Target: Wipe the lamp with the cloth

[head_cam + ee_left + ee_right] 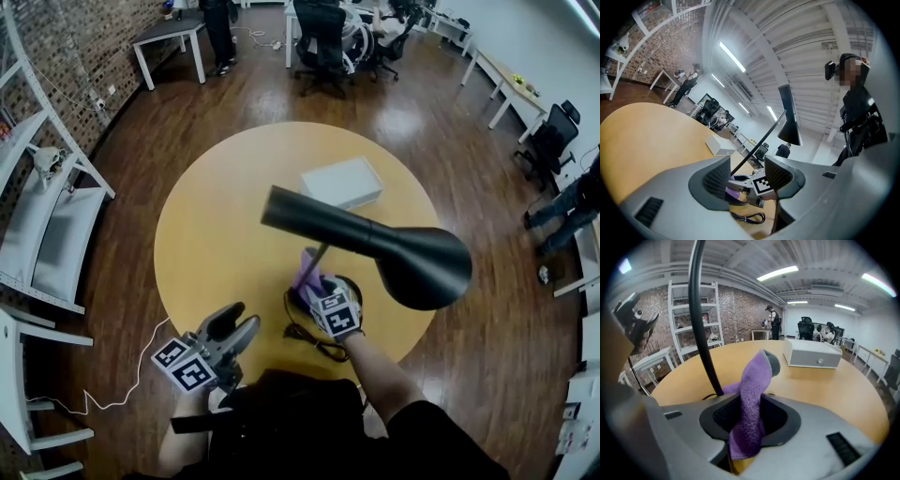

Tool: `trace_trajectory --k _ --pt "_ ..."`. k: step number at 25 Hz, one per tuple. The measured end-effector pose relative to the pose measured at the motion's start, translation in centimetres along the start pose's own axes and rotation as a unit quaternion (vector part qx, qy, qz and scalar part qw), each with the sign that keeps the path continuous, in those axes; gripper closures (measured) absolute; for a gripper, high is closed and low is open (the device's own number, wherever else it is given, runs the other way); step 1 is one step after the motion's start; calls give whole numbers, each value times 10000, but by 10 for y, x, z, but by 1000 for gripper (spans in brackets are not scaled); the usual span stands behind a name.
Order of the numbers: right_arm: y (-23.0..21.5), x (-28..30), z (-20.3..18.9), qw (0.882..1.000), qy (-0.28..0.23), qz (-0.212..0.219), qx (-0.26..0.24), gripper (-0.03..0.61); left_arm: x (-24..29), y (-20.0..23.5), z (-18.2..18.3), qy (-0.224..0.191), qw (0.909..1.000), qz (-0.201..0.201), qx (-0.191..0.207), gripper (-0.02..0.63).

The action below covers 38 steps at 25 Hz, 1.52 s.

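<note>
A black desk lamp leans over the round yellow table (206,244), its wide shade (422,264) hanging at the right and its long head (319,220) reaching left. My right gripper (315,286) is by the lamp's base, shut on a purple cloth (308,272). In the right gripper view the cloth (752,399) stands up between the jaws of the right gripper (750,417), beside the lamp's thin stem (701,319). My left gripper (234,328) hovers open and empty at the table's front edge. The left gripper view looks past the left gripper (747,176) toward the shade (789,117).
A white box (342,182) lies on the far side of the table. The lamp's black cable (314,339) coils near the front edge. White shelving (47,225) stands at the left. Desks, office chairs and people are far back across the wooden floor.
</note>
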State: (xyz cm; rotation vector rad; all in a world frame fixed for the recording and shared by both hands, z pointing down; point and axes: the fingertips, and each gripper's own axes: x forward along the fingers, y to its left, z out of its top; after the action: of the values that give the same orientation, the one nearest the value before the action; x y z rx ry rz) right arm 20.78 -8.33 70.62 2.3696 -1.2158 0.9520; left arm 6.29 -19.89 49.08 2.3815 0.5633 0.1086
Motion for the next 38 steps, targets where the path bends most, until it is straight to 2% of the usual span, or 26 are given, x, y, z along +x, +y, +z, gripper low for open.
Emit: trace_trajectory --k 3,8,12,14,17,20,24,28,29,33,38 --pt "-17 -2 -8 9993 144 -283 -193 454 -2 2 0 -49 10000 24 3 402" --pt "-75 -20 -42 9942 519 -940 -17 460 -3 5 -3 -82 10000 3 -43 402" --pt "-69 -47 -57 9927 515 -939 -559 460 1 1 -9 -101 9999 -56 -89 402" --pt "-74 -54 -75 9928 516 -1021 -343 462 5 -2 -12 -89 9999 -100 -97 402" --pt "-75 -64 -81 9937 407 -889 550 463 9 -5 -13 -84 9998 -172 -99 402" --pt "-71 -78 -83 9872 328 -673 1407 463 12 -9 -11 -123 9996 -249 -108 402" --pt "-65 -94 -103 9875 518 -635 1343 465 12 -7 -12 -174 9993 -304 -157 402" --pt "-61 -104 -121 9777 446 -472 1997 465 11 -5 -13 -262 9990 -300 -190 402" --pt "-60 -107 -125 9776 481 -482 1990 465 10 -6 -13 -279 9990 -298 -191 402" --pt "-49 -113 -135 9863 771 -567 1341 465 5 -7 -10 -376 9988 -278 -173 402" --pt "-33 -115 -130 9848 861 -223 1495 465 -8 -1 -3 -567 9981 -156 -189 402"
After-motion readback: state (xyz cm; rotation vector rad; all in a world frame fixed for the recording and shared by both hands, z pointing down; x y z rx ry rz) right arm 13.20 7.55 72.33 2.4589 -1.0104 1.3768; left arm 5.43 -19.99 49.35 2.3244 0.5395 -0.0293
